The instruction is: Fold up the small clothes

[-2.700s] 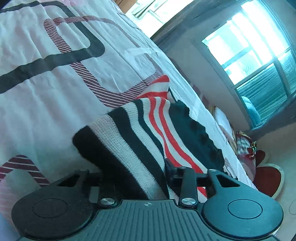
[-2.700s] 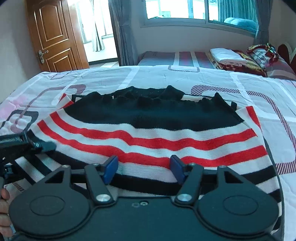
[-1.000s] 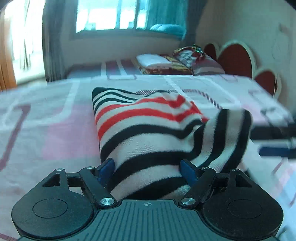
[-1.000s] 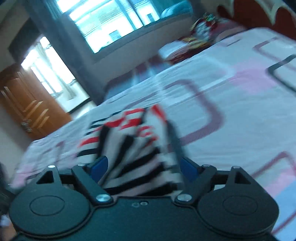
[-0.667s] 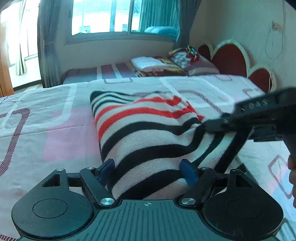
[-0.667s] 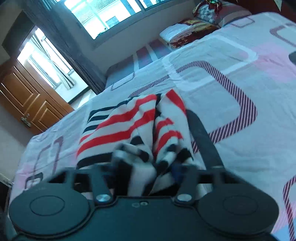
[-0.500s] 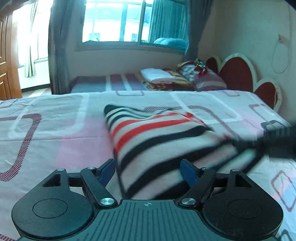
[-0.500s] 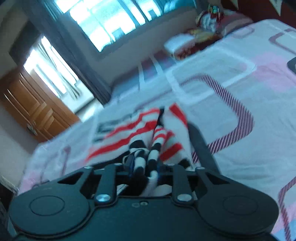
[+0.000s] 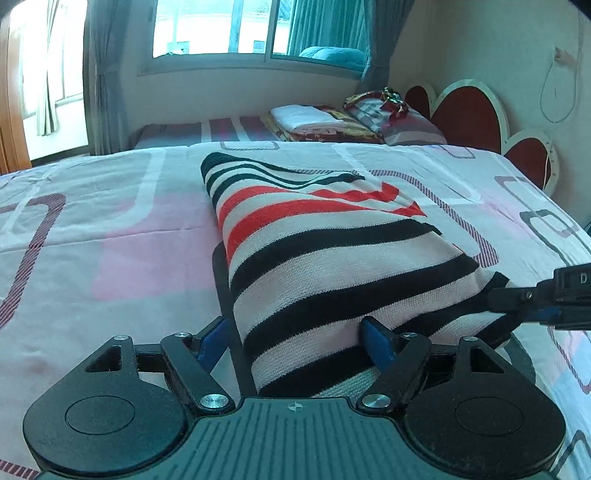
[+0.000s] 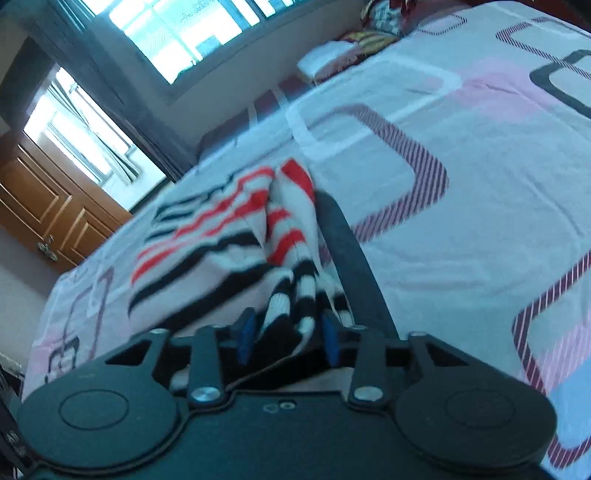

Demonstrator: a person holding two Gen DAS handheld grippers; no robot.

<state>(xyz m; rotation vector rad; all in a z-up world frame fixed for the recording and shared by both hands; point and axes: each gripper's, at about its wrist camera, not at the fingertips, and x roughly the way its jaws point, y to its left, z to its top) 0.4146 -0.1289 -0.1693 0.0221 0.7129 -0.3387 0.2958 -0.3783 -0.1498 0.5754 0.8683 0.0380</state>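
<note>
Since the half-second-earlier frame, the red, black and white striped knit garment is lying flatter and sharper on the pink patterned bedsheet. The left gripper is sitting with jaws wide around the garment's near edge. The right gripper is pinching a bunched corner between narrow jaws. Folded linens are resting beyond, under a curtained window.

The sweater carries black, red and cream stripes. The bedsheet is pink and white with maroon-striped rounded rectangles. The headboard is red, edged white.
</note>
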